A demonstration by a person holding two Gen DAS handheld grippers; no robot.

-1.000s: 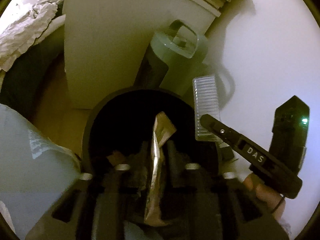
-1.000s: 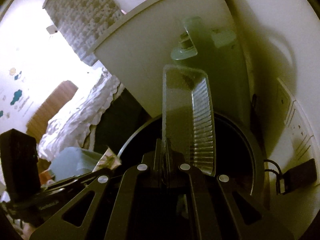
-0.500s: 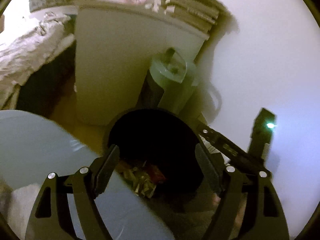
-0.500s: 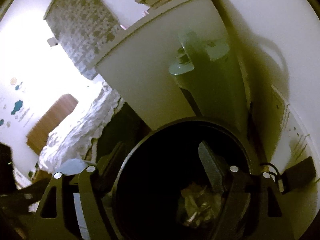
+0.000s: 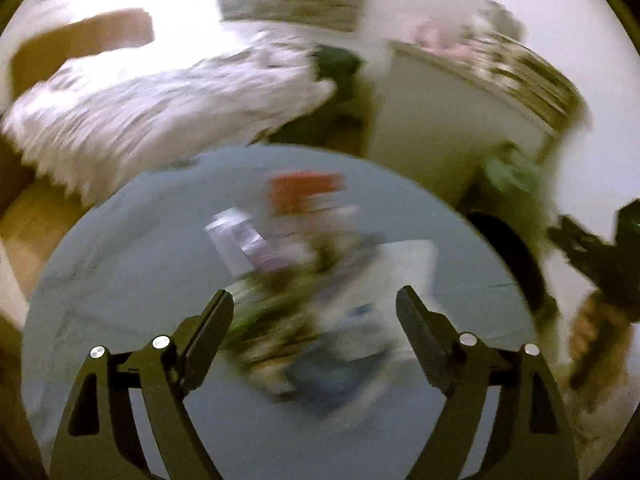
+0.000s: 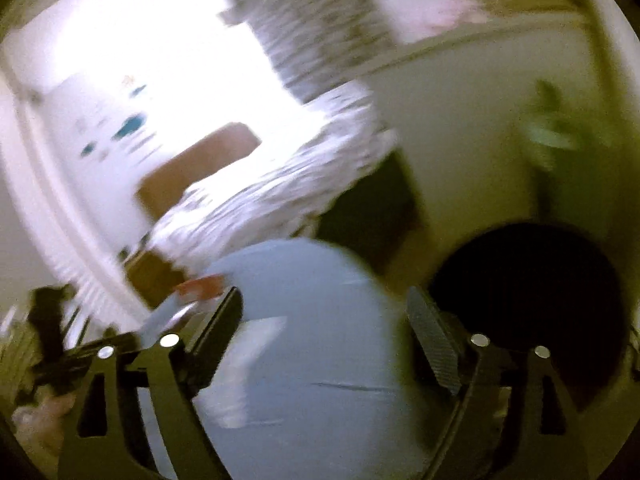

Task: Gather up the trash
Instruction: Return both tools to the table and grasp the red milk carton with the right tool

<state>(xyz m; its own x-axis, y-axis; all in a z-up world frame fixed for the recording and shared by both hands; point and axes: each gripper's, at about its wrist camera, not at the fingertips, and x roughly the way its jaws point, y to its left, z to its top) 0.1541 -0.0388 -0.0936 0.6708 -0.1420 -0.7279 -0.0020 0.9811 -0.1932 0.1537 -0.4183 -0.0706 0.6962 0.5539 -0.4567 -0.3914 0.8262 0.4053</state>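
The picture is blurred by motion. My left gripper (image 5: pixel 314 296) hovers over a round blue-grey table (image 5: pixel 120 280), its jaws wide and still opening with nothing between them. On the table lies a heap of trash: a red packet (image 5: pixel 304 188), a purple and white wrapper (image 5: pixel 244 240), a white tray (image 5: pixel 400 272). My right gripper (image 6: pixel 324 292) hangs over the table's edge (image 6: pixel 312 280) beside the black bin (image 6: pixel 528 288); its jaws are opening too and hold nothing. In the left wrist view the bin (image 5: pixel 508 248) sits right of the table.
A white cabinet (image 5: pixel 432 148) with stacked books (image 5: pixel 520 68) stands behind the bin, a pale green appliance (image 5: pixel 512 172) beside it. A bed with a white ruffled cover (image 5: pixel 160 112) lies beyond the table. The right gripper's body (image 5: pixel 592 256) shows at the left view's right edge.
Both grippers opened over the bin, dropping the foil wrapper and the clear plastic tray into it. Both then swung left, away from the bin toward the table with the trash heap.
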